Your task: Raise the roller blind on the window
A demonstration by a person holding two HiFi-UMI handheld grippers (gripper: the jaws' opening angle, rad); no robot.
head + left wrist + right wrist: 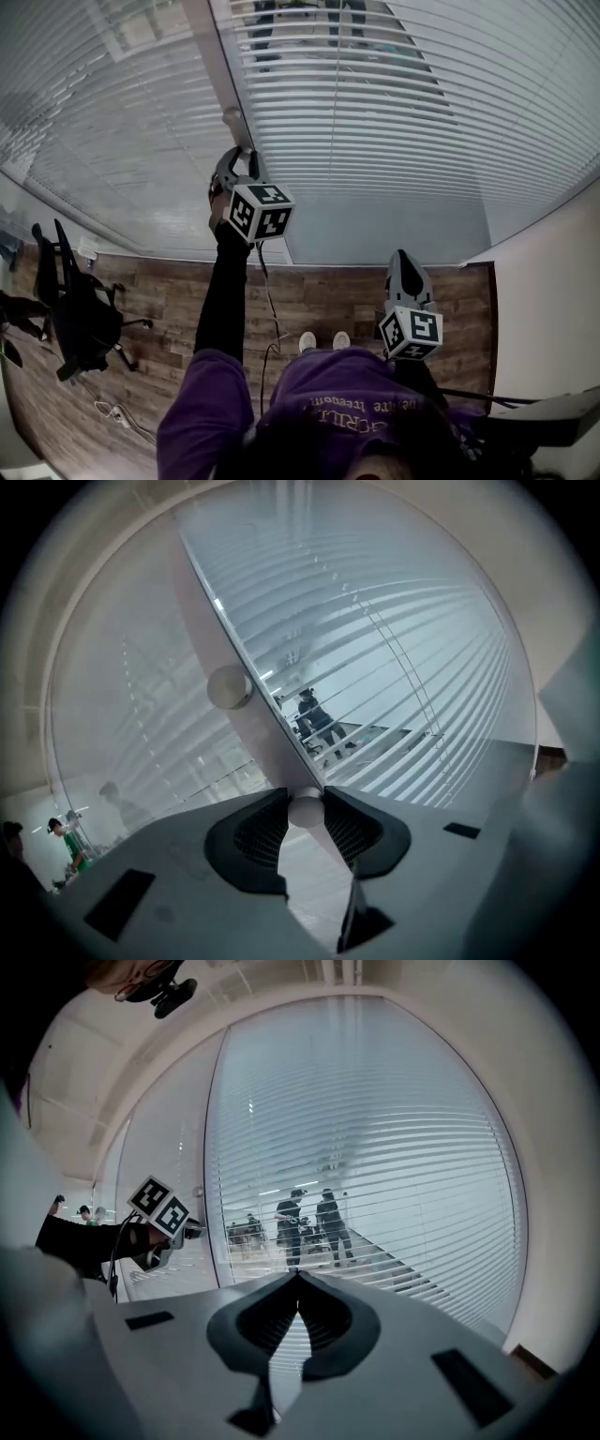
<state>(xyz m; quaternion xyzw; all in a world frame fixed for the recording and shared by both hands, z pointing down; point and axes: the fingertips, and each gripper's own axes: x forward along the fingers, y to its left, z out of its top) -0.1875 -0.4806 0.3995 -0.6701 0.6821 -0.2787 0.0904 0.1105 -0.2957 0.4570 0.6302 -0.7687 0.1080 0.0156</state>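
Observation:
The slatted blind hangs lowered behind the glass, its slats tilted partly open; it also fills the right gripper view. On the pale post between the two panes sit two white round knobs. My left gripper is raised to the post and shut on the lower knob. The upper knob is free, and in the head view it shows just above the left gripper. My right gripper is held low, shut on nothing, pointing at the blind.
A black office chair stands at the left on the wooden floor. Cables lie near it. A white wall closes the right side. Two people stand beyond the glass.

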